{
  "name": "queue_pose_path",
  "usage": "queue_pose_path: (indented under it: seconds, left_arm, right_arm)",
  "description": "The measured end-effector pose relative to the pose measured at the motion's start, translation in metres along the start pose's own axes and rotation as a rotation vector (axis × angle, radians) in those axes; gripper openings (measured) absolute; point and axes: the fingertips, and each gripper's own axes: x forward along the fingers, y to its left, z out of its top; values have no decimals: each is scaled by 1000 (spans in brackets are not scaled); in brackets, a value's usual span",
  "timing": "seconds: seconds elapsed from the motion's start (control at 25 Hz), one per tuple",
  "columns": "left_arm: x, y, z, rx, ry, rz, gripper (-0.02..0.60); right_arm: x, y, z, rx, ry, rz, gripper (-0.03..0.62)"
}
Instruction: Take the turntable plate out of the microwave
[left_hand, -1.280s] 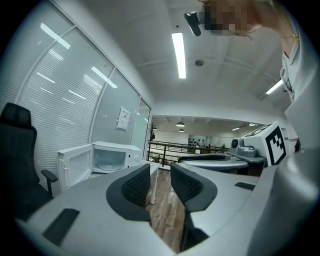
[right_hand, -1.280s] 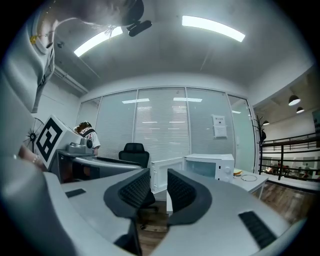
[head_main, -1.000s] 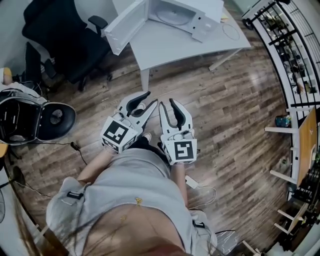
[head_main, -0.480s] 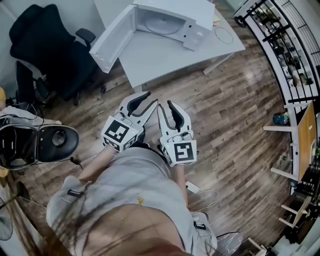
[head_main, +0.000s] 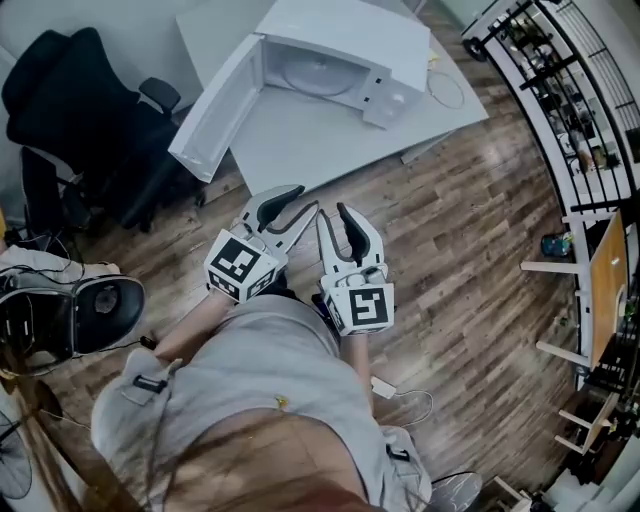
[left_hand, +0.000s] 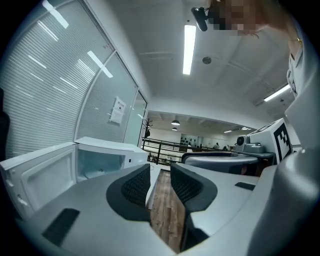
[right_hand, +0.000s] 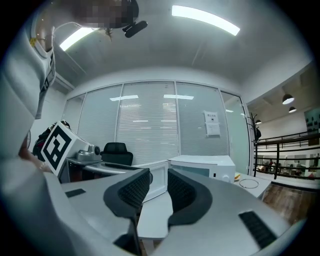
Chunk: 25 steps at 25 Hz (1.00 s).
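Note:
A white microwave (head_main: 340, 50) stands on a white table (head_main: 300, 130) at the top of the head view, its door (head_main: 215, 105) swung open to the left. The round glass turntable plate (head_main: 318, 72) lies inside the cavity. Both grippers are held over the wood floor, short of the table's near edge, pointing at it. My left gripper (head_main: 298, 205) and my right gripper (head_main: 335, 215) are side by side, each with a gap between the jaws and nothing in it. The left gripper view has the open microwave (left_hand: 100, 160) at the left. In the right gripper view the microwave (right_hand: 205, 167) is ahead.
A black office chair (head_main: 80, 120) stands left of the table, below the open door. A black round appliance (head_main: 60, 310) sits on the floor at far left. A cable and adapter (head_main: 385, 385) lie behind me. A ring of cable (head_main: 447, 88) lies on the table's right end. Shelving (head_main: 570, 90) lines the right.
The table and microwave have come closer and lower in the head view as the person walked toward them. Both grippers kept their pose and jaw gap.

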Motion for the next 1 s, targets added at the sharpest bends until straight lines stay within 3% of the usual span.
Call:
queue_pose_path:
  seconds: [0.4, 1.0]
  left_arm:
    - [3, 48, 7, 14, -2, 8, 126]
    - [-3, 67, 4, -1, 7, 33, 126]
  right_arm:
    - [49, -8, 3, -3, -12, -17, 120]
    - [68, -4, -5, 20, 17, 3, 120]
